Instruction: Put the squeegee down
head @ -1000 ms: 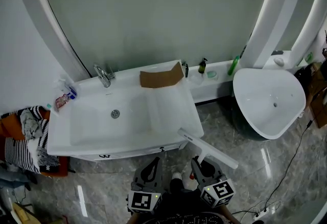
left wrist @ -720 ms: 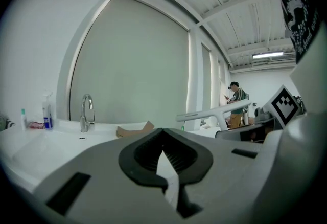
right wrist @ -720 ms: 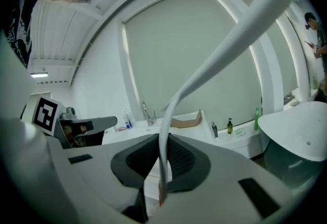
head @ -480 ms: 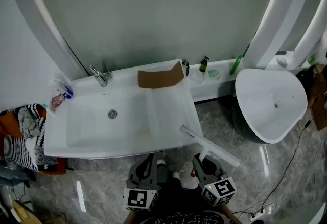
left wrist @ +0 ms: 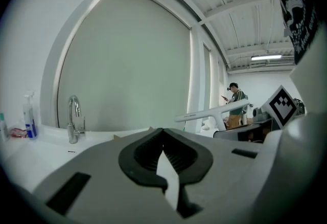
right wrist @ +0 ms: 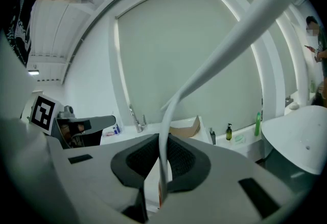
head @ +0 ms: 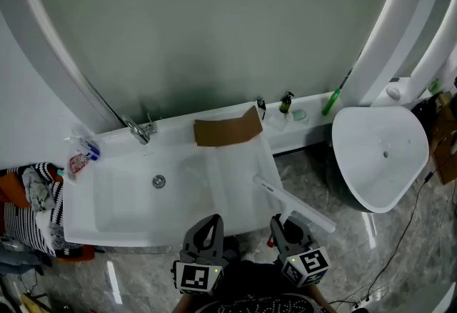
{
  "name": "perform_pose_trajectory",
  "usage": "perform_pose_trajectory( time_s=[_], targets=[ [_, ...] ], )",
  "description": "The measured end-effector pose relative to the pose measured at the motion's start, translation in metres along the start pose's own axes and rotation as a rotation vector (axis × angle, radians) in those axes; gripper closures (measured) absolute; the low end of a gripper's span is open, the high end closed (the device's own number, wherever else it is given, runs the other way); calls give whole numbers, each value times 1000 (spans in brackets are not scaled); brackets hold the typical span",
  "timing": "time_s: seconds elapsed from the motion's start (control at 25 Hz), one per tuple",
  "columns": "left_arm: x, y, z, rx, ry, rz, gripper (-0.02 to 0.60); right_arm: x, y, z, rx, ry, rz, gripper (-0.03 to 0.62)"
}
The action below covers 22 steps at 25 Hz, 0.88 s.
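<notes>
Squeegee (head: 293, 203) held at the washbasin's (head: 128, 208) 4 o'clock corner, not yet set down.
Let go here, the long bar mostly overhangs the floor and would likely tip off. The right gripper's (head: 288, 226) jaws clamp its handle; the left gripper's (head: 207, 228) jaws are closed and empty. Its rubber edge can't be made out.

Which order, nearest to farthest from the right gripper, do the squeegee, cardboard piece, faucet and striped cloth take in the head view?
1. squeegee, clamped in the right gripper.
2. cardboard piece, ahead, slightly left.
3. faucet, farther left.
4. striped cloth, far left.
</notes>
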State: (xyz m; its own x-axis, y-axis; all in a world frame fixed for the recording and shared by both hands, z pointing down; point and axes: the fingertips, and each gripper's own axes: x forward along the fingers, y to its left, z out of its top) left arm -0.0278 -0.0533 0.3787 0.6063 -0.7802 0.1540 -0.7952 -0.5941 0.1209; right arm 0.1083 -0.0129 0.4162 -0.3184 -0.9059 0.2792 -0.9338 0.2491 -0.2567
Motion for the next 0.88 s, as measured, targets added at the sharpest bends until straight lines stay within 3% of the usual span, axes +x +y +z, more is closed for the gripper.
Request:
perform_pose_trajectory(
  time_s=[0.24,0.52,0.88],
  targets=[
    [19,26,-6,19,52,-40,577,34,-1,6,19,-4,-27,542],
    [41,47,-4,0,37,-63,578,60,0,2,49,12,-47,542],
    [52,62,-4,-41,41,-20,578,86,2,5,48,38,-2,542]
  ],
)
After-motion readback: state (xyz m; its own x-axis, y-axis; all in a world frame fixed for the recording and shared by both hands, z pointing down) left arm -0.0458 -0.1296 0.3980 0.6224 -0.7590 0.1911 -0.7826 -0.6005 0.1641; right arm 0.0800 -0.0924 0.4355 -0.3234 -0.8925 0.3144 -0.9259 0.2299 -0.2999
